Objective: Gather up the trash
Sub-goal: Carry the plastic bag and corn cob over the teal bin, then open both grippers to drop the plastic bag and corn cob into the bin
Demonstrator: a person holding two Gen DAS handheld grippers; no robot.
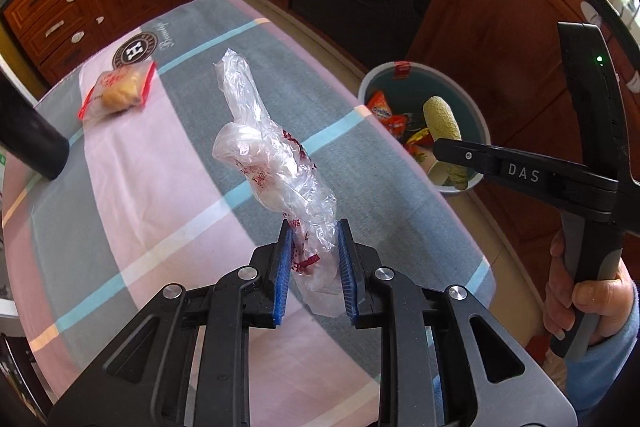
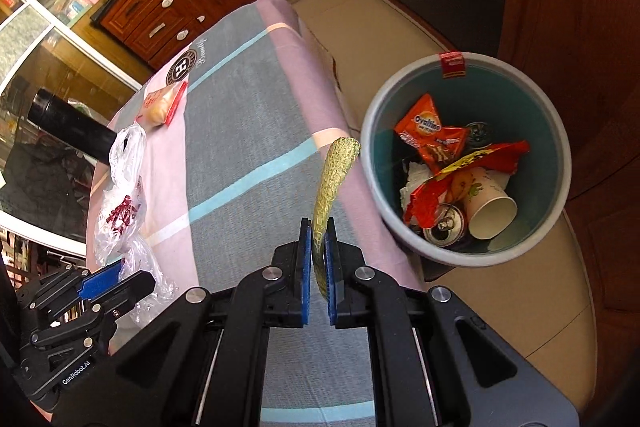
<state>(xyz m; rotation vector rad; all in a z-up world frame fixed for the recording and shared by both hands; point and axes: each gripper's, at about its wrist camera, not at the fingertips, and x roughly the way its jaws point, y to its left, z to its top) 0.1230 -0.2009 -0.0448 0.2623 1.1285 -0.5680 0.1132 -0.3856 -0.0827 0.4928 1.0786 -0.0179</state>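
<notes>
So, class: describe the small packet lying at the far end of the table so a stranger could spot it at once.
Start at the table with its pink, grey and blue checked cloth, and look to the far end beside the round logo. There lies the small clear packet, flat, red-edged, with something pale yellow inside, unlike the crumpled plastic bag held above the cloth.

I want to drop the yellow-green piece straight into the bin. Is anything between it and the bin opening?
Nothing visible blocks it. The right gripper holds the yellow-green piece over the table edge, beside the open trash bin, which has no lid.
</notes>
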